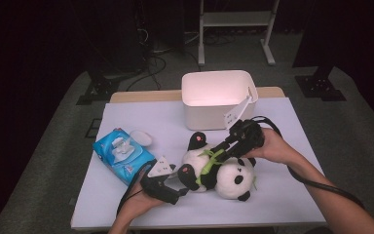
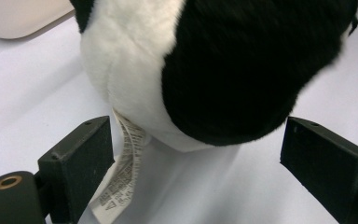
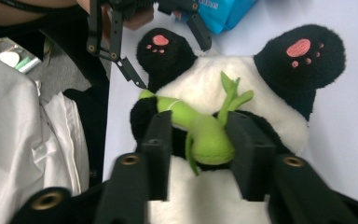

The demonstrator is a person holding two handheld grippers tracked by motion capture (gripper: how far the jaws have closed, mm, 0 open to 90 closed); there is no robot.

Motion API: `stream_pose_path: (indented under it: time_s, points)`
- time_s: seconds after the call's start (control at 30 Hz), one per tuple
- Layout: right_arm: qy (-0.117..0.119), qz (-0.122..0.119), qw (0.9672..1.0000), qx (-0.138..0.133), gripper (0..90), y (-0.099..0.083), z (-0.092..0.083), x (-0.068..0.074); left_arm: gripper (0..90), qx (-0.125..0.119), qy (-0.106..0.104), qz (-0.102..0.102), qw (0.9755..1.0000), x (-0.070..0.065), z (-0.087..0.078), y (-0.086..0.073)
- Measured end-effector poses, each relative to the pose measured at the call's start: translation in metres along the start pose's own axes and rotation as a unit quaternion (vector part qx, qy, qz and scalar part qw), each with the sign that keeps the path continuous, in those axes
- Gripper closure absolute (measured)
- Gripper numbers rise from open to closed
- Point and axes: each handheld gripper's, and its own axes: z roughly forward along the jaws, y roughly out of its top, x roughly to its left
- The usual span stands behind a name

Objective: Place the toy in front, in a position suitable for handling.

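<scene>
High view: plush panda (image 1: 219, 170) lies on its back, centre of white table (image 1: 282, 195), in front of white bin (image 1: 219, 100). My L gripper (image 1: 182, 187) sits at its lower foot; R gripper (image 1: 219, 148) over the belly.

Left gripper view: jaws wide apart, black foot (image 2: 233, 70) between, pads not touching.

Right gripper view: jaws part-open either side of green bamboo (image 3: 205, 133), no firm clamp seen.
</scene>
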Motion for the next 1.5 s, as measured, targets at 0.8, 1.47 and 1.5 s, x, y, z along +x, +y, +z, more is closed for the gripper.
stream_pose_path:
  time_s: [0.8,1.47,1.5]
  points:
    - [-0.094,0.048,0.9918,-0.071,44.3,-0.104,-0.002,0.025,8.3,-0.001,-0.011,0.021,0.9997,-0.004,-0.004,0.012]
    - [-0.117,0.041,0.9889,-0.082,40.1,-0.111,0.007,0.029,23.8,0.013,-0.042,0.05,0.9978,-0.002,-0.013,0.04]
    - [-0.116,0.041,0.9889,-0.084,40.1,-0.111,0.007,0.028,24.5,0.013,-0.043,0.047,0.9979,-0.002,-0.013,0.04]
